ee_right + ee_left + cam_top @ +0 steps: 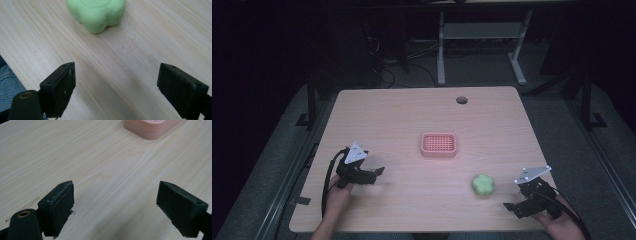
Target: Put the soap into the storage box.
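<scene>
Green soap (pixel 483 185) near right tool (pixel 518 206)

Light wooden table (pixel 402 120) with a grommet hole (pixel 461 100), pink ridged soap dish (pixel 439 145) mid-table, green flower-shaped soap (pixel 482 185) near the front right

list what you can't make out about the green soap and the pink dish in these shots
- Green flower-shaped soap: its far part is cut off by the top edge of the right gripper view.
- Pink dish: cut off by the top edge in the left gripper view.
- Pink dish in the high view: too small to tell its ridges.
</scene>
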A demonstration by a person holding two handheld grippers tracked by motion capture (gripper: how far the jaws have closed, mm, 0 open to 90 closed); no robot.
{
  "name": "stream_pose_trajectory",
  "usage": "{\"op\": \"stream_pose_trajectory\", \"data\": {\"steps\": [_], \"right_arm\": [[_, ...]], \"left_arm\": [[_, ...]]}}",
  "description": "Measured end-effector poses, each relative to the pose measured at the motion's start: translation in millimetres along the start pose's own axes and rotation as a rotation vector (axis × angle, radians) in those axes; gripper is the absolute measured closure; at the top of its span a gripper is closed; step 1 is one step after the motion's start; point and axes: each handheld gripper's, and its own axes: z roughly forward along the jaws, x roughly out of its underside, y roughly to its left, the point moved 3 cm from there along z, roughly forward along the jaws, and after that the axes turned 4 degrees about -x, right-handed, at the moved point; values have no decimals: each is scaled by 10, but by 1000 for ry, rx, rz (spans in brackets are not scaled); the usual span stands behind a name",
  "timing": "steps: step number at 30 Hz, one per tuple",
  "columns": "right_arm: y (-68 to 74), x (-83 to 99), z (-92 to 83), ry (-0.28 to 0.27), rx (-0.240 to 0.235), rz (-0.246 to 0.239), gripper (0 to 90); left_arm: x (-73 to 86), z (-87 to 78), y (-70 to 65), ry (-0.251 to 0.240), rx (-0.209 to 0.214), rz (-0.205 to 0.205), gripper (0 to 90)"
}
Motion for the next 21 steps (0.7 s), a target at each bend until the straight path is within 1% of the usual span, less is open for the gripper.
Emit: {"op": "stream_pose_trajectory", "data": {"steps": [3, 5, 10, 12, 13, 14, 18, 21], "right_arm": [[8, -61, -3, 12, -7, -8, 147], [10, -103, -8, 17, -2, -23, 147], [47, -192, -14, 30, -9, -44, 147], [59, -228, -7, 35, -12, -53, 147], [66, -239, -5, 39, -12, -49, 147], [66, -254, 3, 41, -15, -59, 147], [82, -313, 28, 56, -22, -72, 147], [97, -364, 46, 58, -27, -78, 147]], "left_arm": [[0, 0, 4, -1, 0, 2, 144], [0, 0, 5, -2, 0, 1, 144], [0, -2, 4, -2, 1, 0, 144], [0, -1, 3, -2, 2, 0, 144], [1, -1, 3, -2, 2, 0, 144], [1, -1, 3, -1, 1, 0, 144], [0, -6, 6, 0, 2, -1, 144], [1, -6, 6, 1, 1, -1, 144]]}}
